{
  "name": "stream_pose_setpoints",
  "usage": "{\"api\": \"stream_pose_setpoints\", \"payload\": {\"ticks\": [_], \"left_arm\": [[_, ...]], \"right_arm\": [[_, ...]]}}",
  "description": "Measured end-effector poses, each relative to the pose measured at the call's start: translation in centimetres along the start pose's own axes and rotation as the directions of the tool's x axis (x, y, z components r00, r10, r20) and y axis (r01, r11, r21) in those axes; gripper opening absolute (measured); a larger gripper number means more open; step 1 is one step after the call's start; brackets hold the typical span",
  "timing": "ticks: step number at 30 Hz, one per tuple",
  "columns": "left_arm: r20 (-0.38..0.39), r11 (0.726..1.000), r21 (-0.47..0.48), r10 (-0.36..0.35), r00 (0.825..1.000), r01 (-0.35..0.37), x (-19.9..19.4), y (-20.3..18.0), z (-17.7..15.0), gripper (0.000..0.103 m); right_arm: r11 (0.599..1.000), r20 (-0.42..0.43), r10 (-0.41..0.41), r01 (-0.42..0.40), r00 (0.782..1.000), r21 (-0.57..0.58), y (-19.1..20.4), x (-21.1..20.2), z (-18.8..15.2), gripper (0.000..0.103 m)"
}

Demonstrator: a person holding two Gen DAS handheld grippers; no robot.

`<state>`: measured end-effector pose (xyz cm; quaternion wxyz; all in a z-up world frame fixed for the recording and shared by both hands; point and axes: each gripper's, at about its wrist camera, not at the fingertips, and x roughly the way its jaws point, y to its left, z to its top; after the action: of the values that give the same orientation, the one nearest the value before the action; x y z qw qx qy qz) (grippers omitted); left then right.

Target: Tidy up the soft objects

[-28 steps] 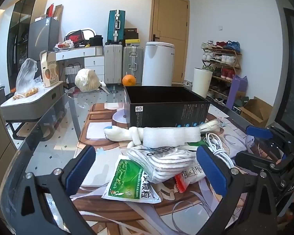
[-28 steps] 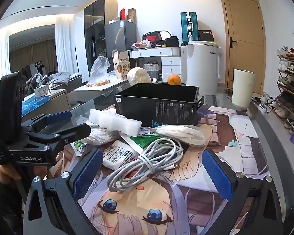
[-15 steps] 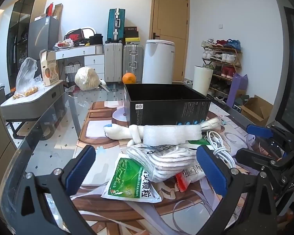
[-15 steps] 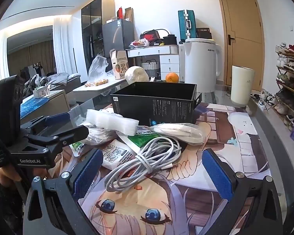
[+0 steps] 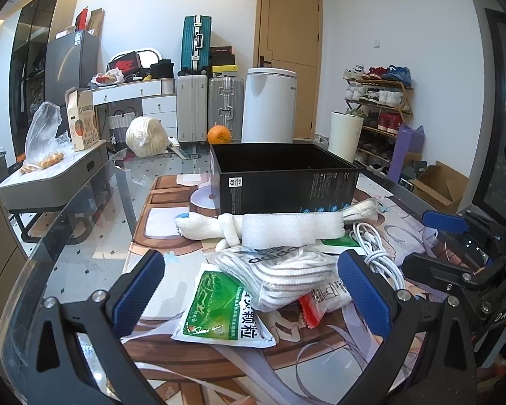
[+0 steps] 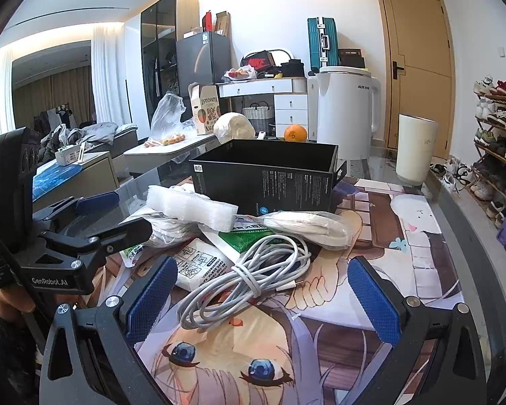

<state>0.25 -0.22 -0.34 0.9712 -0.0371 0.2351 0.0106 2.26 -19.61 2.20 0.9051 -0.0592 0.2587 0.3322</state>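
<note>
On the bench (image 5: 84,270), black box (image 5: 283,182) sits behind the soft pile. Both jaws wide open, empty. I'd take the white socks (image 5: 280,276) with left gripper (image 5: 251,290), pinch mid-bundle, clear of the cable (image 6: 249,276).

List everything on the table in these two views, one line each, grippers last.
box: 1, black, open-topped, behind the pile
foam roll: 1, white, across the pile's top
socks: 1 bundle, white with grey stripes, pile's front
green sachet: 1, green and white, under the socks
white packet: 1, white, beside the cable
cable: 1 coil, white, right side of pile
orange: 1, orange, beyond the box
mat: 1, cartoon print, under everything
left gripper: open, facing the socks
right gripper: open, facing the cable
</note>
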Motion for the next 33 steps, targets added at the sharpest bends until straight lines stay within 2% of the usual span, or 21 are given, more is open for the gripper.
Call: {"api": "stream_pose_setpoints", "payload": {"ticks": [33], "left_arm": [[0.002, 1.000, 0.008, 0.000, 1.000, 0.000, -0.14, -0.21, -0.23, 0.103]], "right_arm": [[1.000, -0.005, -0.009, 0.009, 1.000, -0.011, 0.02, -0.04, 0.05, 0.102]]}}
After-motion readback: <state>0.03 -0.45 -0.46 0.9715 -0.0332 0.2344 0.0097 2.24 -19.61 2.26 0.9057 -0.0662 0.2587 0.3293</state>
